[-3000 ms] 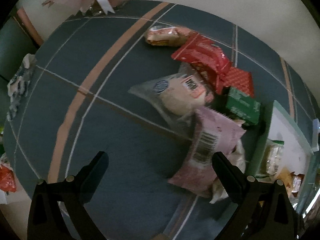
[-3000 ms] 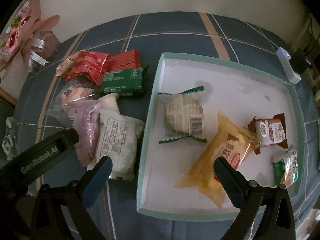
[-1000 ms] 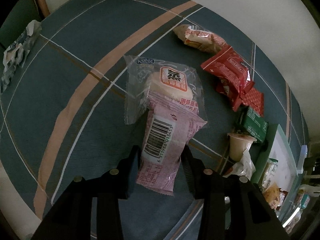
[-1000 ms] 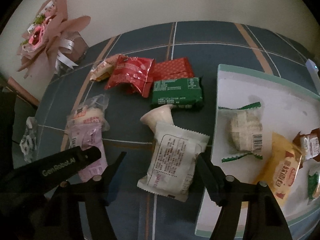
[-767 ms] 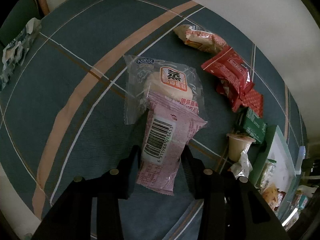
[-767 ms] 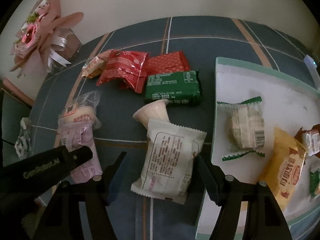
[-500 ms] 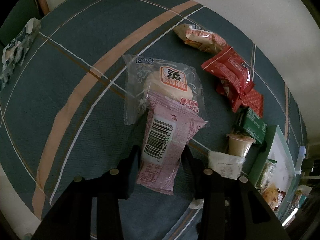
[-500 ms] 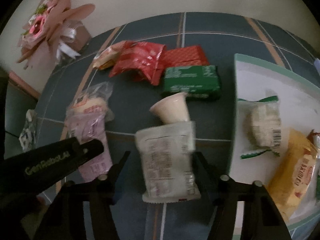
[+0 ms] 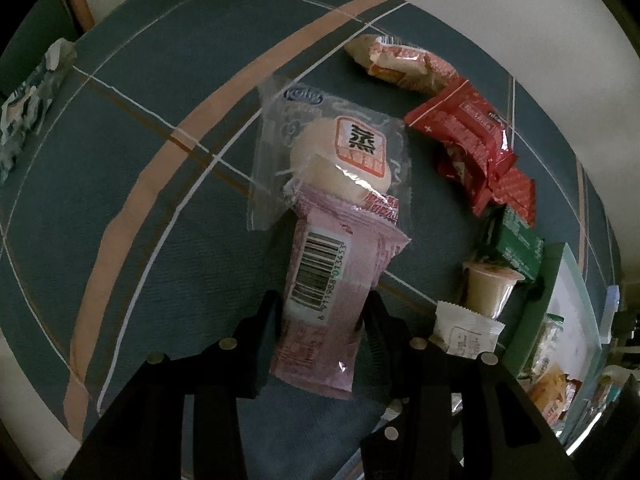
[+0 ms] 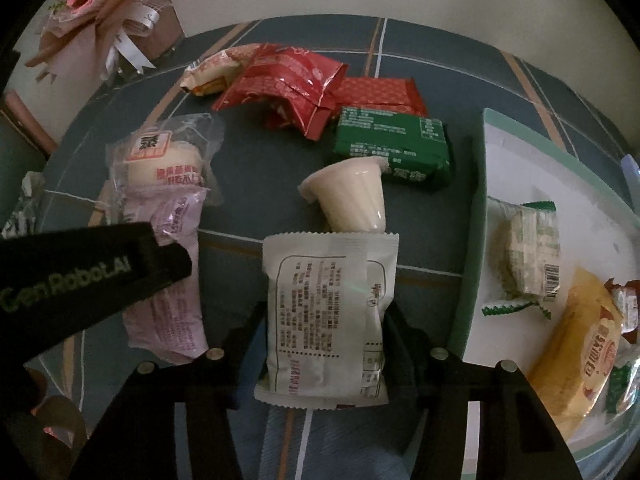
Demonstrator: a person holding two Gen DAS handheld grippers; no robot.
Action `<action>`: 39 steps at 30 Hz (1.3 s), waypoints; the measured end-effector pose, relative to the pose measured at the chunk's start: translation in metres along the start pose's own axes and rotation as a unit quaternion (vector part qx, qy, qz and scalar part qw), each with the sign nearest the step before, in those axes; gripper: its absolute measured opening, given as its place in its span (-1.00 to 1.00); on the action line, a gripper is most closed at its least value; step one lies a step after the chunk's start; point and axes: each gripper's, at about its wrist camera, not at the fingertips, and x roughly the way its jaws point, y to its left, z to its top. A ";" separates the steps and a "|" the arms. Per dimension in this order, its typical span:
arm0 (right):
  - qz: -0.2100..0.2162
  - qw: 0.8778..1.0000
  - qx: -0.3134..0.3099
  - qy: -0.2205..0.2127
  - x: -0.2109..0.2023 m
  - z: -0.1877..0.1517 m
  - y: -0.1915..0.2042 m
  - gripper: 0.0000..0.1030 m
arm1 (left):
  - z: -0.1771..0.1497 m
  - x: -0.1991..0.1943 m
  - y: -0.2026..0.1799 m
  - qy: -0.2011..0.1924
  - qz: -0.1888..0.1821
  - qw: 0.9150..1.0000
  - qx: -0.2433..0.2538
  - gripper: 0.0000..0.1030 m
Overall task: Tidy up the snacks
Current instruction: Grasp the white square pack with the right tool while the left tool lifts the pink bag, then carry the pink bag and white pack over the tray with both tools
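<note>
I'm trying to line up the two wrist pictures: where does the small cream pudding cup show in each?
Left wrist view: the pudding cup lies at the right edge, just below the green packet.
Right wrist view: the cup lies on its side at centre, above the white packet.
Shared landmark: the green packet.

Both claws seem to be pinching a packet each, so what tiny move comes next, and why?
Probably lift both. The left gripper clamps the pink barcoded packet; the right gripper, jaws just closing, hugs the white printed packet. Both lie outside the green-rimmed white tray holding sorted snacks.
</note>
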 end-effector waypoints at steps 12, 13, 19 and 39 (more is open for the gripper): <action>0.014 1.000 0.016 -0.007 -0.005 -0.002 -0.008 0.06 | 0.003 -0.006 0.004 -0.004 -0.032 0.999 -0.025 -0.18; 0.018 1.000 0.020 -0.008 -0.006 0.000 -0.010 0.06 | 0.004 -0.009 0.004 -0.008 -0.034 0.999 -0.027 -0.18; 0.044 0.998 0.036 -0.028 -0.026 0.005 -0.020 0.06 | 0.008 -0.035 0.005 -0.037 -0.048 0.998 -0.033 -0.19; 0.054 0.993 0.073 -0.072 -0.076 0.016 -0.058 0.06 | -0.002 -0.099 -0.015 -0.108 -0.081 0.991 -0.017 -0.19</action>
